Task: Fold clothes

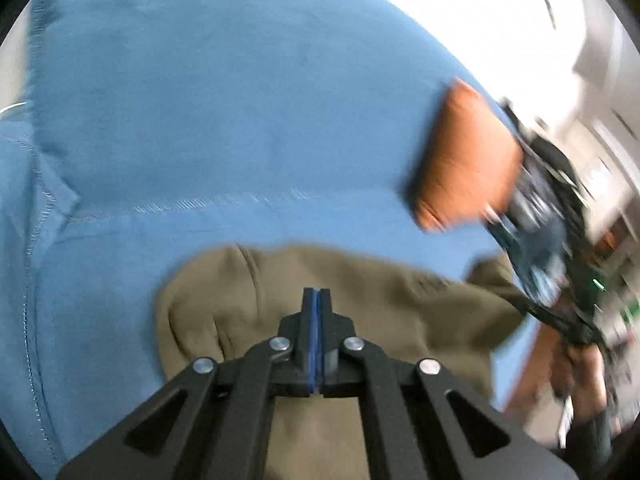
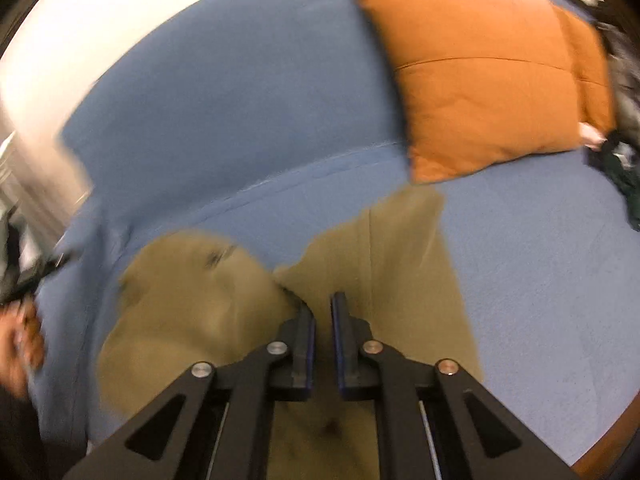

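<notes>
Cloth of an olive garment (image 2: 224, 312) lay crumpled on the blue sofa (image 1: 240, 120), soft and light, likely to sag; an edge or corner seemed the best hold. Left gripper (image 1: 317, 300) had its fingers pressed together with nothing visible between them. Right gripper (image 2: 322, 312) showed a narrow gap, apparently empty. An orange cushion (image 2: 480, 72) stood just behind the garment, and dark clothes (image 2: 624, 176) lay further right.

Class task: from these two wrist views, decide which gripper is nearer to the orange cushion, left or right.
Right. The right gripper is over the olive garment just below the orange cushion; the left gripper sits farther to its side.
</notes>
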